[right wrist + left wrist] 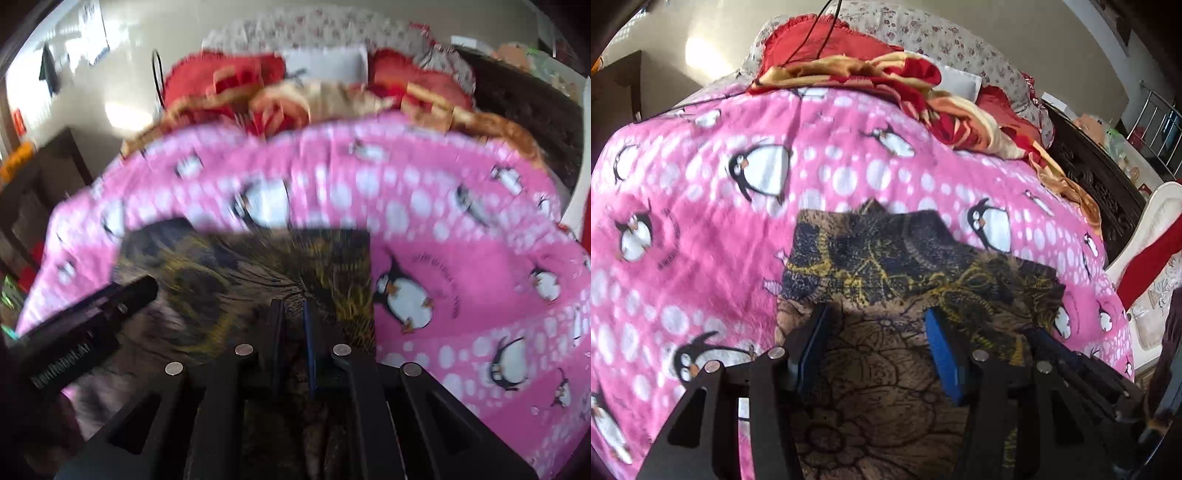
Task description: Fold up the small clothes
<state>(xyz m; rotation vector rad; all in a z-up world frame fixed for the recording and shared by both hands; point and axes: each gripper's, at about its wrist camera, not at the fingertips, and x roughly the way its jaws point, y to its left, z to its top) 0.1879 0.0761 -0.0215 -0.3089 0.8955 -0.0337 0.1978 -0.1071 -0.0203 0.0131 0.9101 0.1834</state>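
A small dark garment with brown, navy and yellow print lies on a pink penguin blanket. My left gripper is open, its blue-padded fingers wide apart over the garment's brown near part. In the blurred right wrist view the garment fills the middle. My right gripper is nearly closed, with garment cloth between its fingers. The right gripper also shows at the lower right of the left view, and the left gripper at the left of the right view.
A heap of red and gold blankets and floral pillows lies at the far end of the bed. A dark carved headboard and a white chair with a red cloth stand to the right.
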